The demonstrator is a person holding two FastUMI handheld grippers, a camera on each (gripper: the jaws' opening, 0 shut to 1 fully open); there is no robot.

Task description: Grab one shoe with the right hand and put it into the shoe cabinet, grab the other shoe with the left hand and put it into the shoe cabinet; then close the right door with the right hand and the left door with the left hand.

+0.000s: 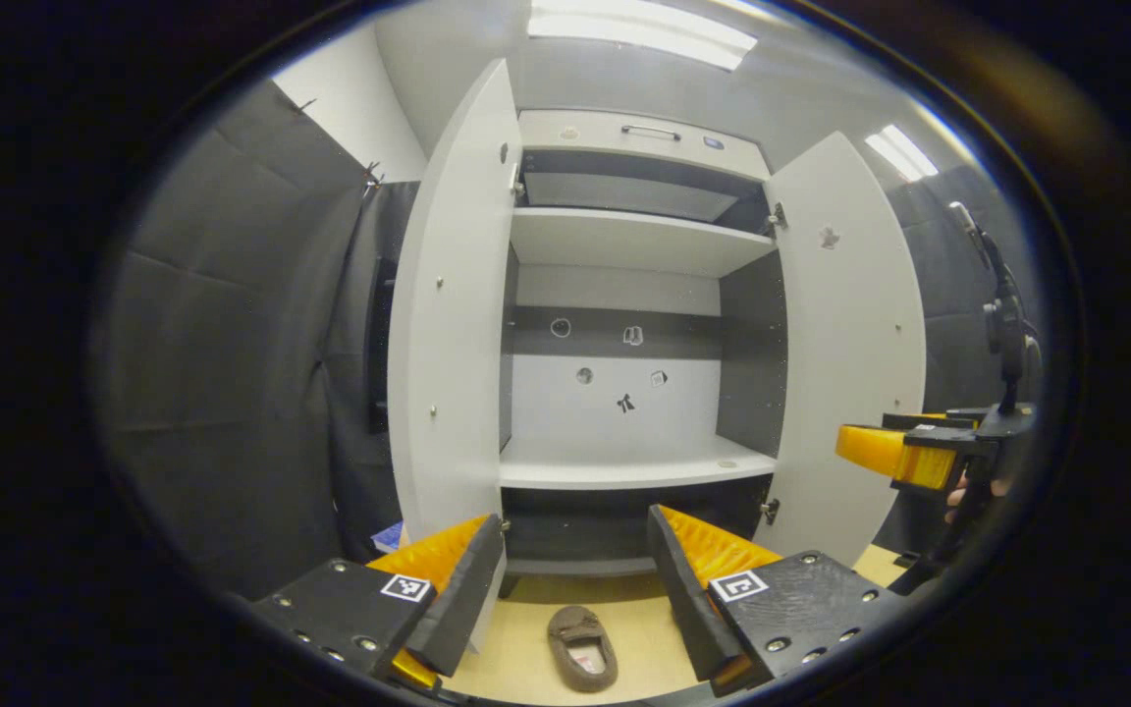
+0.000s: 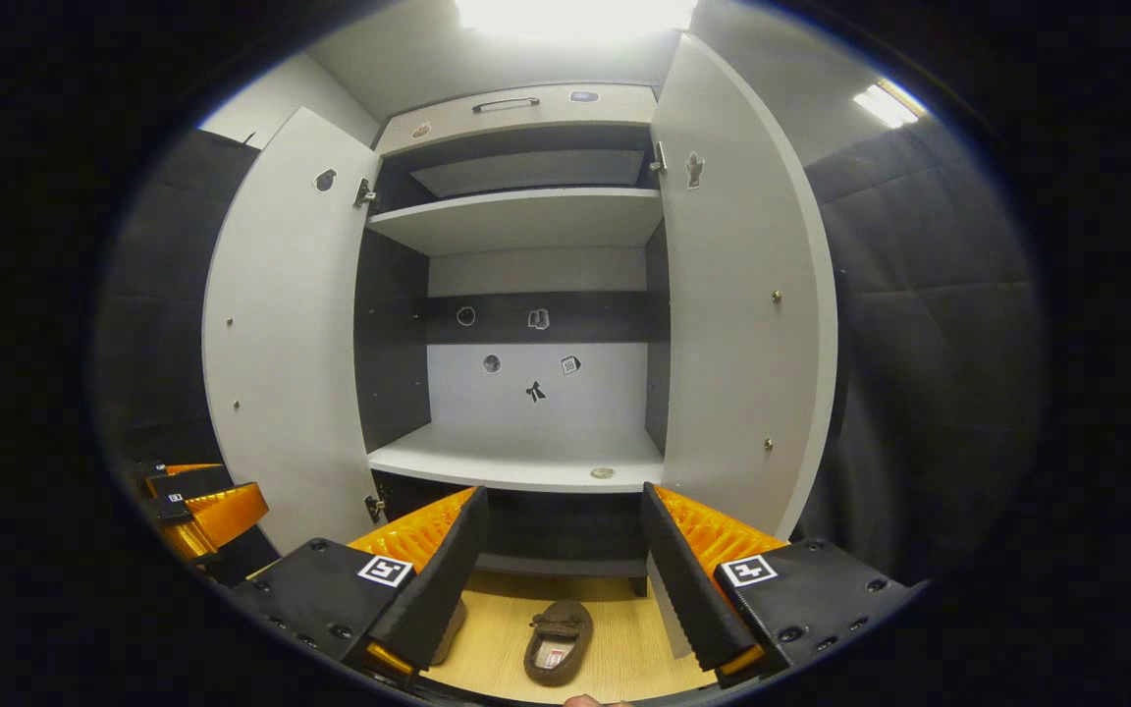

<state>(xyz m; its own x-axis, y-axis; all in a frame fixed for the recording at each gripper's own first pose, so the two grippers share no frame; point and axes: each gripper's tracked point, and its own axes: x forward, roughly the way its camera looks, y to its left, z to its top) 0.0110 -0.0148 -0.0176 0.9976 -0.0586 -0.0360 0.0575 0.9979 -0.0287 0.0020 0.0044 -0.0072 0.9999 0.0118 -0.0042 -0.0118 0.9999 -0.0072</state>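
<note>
A brown slipper lies on the wooden floor in front of the open shoe cabinet, below my left gripper, which is open and holds nothing. In the right gripper view the same kind of slipper lies on the floor below my right gripper, also open with nothing in it. A second slipper peeks out from behind one of its fingers. Both cabinet doors stand wide open: left door, right door. The shelves hold no shoes.
The right gripper hangs at the right of the left gripper view, with a hand behind it. The left gripper sits low at the left of the right gripper view. A small round object lies on the middle shelf. Black cloth walls flank the cabinet.
</note>
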